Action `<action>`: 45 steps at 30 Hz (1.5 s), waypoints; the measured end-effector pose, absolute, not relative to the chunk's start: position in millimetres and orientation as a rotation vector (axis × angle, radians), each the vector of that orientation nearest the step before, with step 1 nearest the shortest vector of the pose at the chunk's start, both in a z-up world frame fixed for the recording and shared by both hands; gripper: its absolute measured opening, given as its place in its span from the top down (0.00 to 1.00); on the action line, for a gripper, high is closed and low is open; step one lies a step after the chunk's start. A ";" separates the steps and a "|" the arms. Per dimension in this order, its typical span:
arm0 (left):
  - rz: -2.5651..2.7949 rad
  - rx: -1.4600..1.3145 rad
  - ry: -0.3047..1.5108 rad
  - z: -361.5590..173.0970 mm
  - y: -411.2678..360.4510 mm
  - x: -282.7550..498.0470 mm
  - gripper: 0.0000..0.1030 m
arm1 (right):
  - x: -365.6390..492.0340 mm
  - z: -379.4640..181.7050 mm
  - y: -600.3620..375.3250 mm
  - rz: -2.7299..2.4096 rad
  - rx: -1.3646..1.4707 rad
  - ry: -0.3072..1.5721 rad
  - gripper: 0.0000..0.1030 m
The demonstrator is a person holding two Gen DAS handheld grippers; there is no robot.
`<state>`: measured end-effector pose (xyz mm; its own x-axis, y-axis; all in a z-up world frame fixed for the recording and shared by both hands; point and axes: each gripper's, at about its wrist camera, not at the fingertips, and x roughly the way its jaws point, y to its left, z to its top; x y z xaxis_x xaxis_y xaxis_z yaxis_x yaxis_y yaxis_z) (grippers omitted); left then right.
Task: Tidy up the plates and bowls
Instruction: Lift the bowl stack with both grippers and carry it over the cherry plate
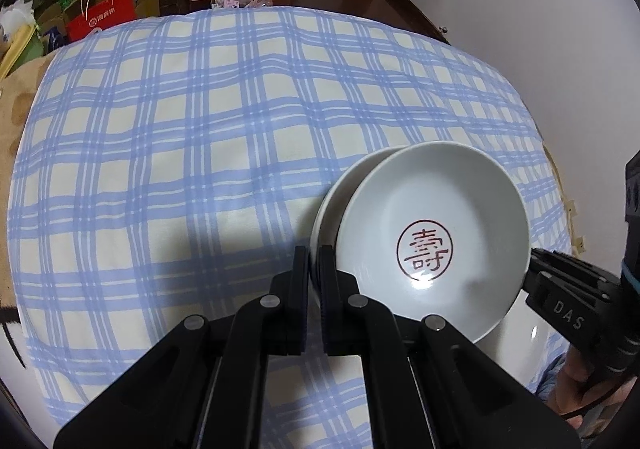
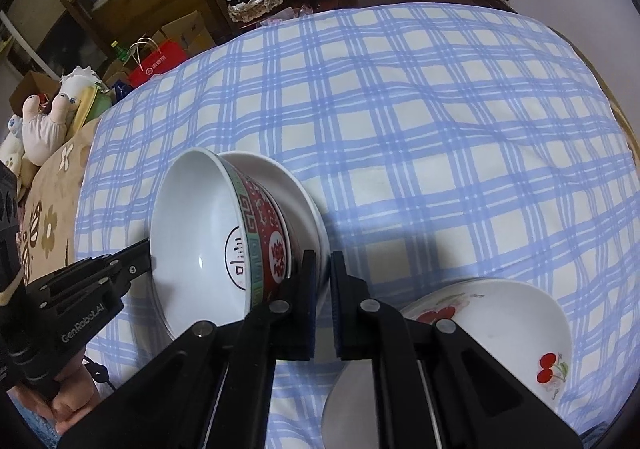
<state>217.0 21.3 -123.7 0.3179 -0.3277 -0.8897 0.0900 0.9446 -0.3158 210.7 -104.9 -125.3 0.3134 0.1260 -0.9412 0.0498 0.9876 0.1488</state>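
White porcelain, the red-patterned bowl point(image 2: 240, 233) tilts inside a plate point(image 2: 308, 205) on the blue-checked cloth point(image 2: 440, 129), the left gripper point(image 1: 314, 269) and right gripper point(image 2: 322, 273) each clamped on the plate's rim, a cherry-printed bowl point(image 2: 512, 329) near its right.

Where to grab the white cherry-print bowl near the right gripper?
Probably the rim. The white cherry-print ceramic bowl is wide and smooth-walled, so only its thin edge fits the jaws. Come from above, one finger inside, one outside.

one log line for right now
left gripper shut on plate rim | right gripper shut on opposite rim | red bowl on plate | cherry bowl on cloth
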 end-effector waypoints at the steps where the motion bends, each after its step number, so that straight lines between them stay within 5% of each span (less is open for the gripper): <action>1: -0.281 -0.219 1.219 -122.7 21.1 216.5 0.97 | 210.6 -124.7 -104.9 0.049 0.161 1.252 0.91; 45: -0.384 -0.265 1.151 -59.9 -1.0 177.2 0.96 | 157.0 -66.4 -153.5 -0.007 0.315 1.196 0.94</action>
